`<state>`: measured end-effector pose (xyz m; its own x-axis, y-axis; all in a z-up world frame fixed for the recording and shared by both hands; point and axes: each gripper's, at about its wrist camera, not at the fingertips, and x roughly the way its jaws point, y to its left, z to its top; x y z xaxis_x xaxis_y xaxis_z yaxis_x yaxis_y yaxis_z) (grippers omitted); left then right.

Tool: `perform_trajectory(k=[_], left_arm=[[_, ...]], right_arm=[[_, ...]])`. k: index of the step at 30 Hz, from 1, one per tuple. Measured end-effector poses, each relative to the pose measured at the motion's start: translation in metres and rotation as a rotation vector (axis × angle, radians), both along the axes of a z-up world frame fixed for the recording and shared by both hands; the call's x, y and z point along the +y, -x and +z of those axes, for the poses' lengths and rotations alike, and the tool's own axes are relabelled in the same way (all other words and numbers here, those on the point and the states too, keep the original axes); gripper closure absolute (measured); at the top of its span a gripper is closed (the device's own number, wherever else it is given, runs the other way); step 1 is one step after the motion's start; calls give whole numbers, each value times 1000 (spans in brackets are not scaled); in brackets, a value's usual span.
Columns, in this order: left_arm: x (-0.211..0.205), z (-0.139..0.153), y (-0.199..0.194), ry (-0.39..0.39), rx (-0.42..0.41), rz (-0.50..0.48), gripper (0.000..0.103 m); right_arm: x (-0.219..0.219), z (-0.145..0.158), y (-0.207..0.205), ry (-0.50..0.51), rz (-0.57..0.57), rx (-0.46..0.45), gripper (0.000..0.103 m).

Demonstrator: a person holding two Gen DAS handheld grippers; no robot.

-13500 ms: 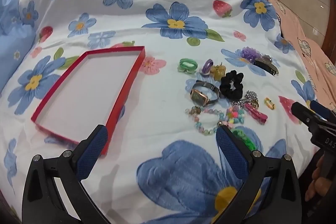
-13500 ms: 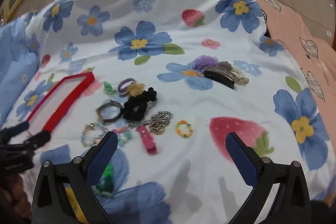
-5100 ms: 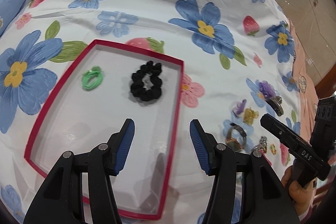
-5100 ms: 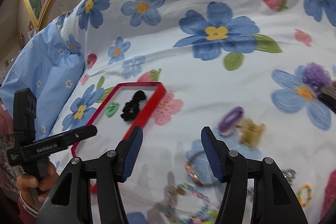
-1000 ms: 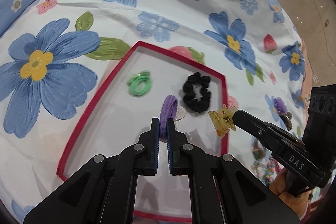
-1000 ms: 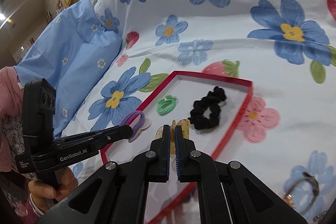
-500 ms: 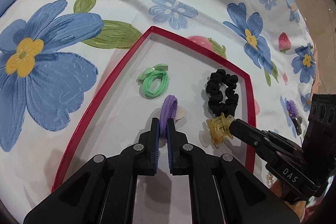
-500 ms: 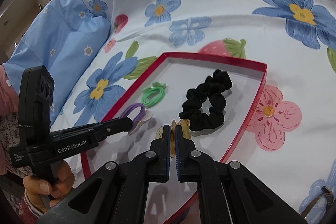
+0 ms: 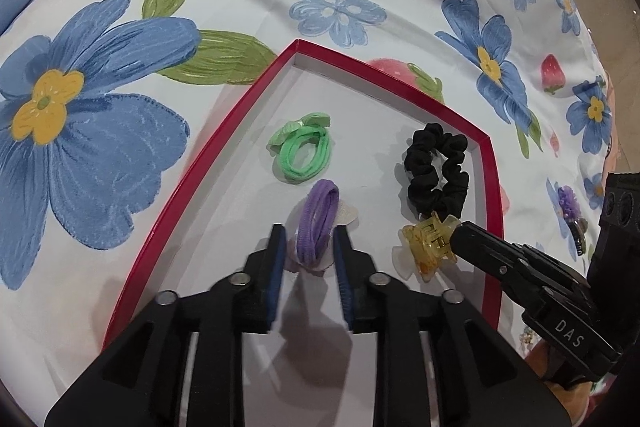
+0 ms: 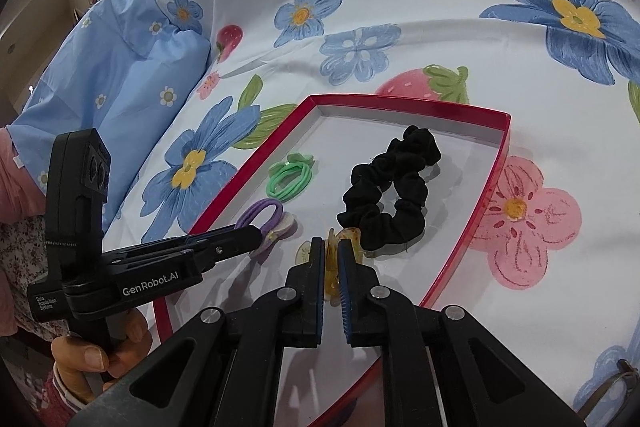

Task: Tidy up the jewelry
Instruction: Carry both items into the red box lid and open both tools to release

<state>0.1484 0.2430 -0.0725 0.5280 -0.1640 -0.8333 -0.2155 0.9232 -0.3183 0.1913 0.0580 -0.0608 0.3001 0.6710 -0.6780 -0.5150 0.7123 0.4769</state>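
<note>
A red-rimmed tray lies on the floral bedsheet. A green hair tie and a black scrunchie lie in it. My left gripper has its jaws parted a little around a purple hair tie that rests on the tray floor. My right gripper has its jaws slightly apart around a yellow claw clip low over the tray, next to the scrunchie.
A light blue pillow lies at the bed's left. Other jewelry lies right of the tray: a purple and dark hair clip and a watch. A hand holds the left gripper.
Both grippers have lowered to the tray floor over the last second. The left jaws have opened off the purple hair tie. The right jaws have parted slightly around the yellow clip.
</note>
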Motion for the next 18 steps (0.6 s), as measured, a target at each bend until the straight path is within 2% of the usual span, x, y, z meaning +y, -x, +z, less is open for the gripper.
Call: perform_trajectory(k=[3, 8, 11, 13, 18], left_arm=[[0, 1, 0, -2, 0, 5, 77], [1, 6, 6, -8, -7, 15, 70], [1, 9, 9, -8, -10, 19, 69], [2, 11, 13, -6, -15, 24, 65], [1, 20, 23, 1, -28, 30, 64]], right_arm=[[0, -1, 0, 5, 1, 1, 87], [0, 0, 0, 6, -2, 4, 84], [-2, 2, 1, 2, -5, 0, 78], [-4, 5, 2, -8, -7, -2, 72], [-8, 14, 8, -13, -10, -15, 72]])
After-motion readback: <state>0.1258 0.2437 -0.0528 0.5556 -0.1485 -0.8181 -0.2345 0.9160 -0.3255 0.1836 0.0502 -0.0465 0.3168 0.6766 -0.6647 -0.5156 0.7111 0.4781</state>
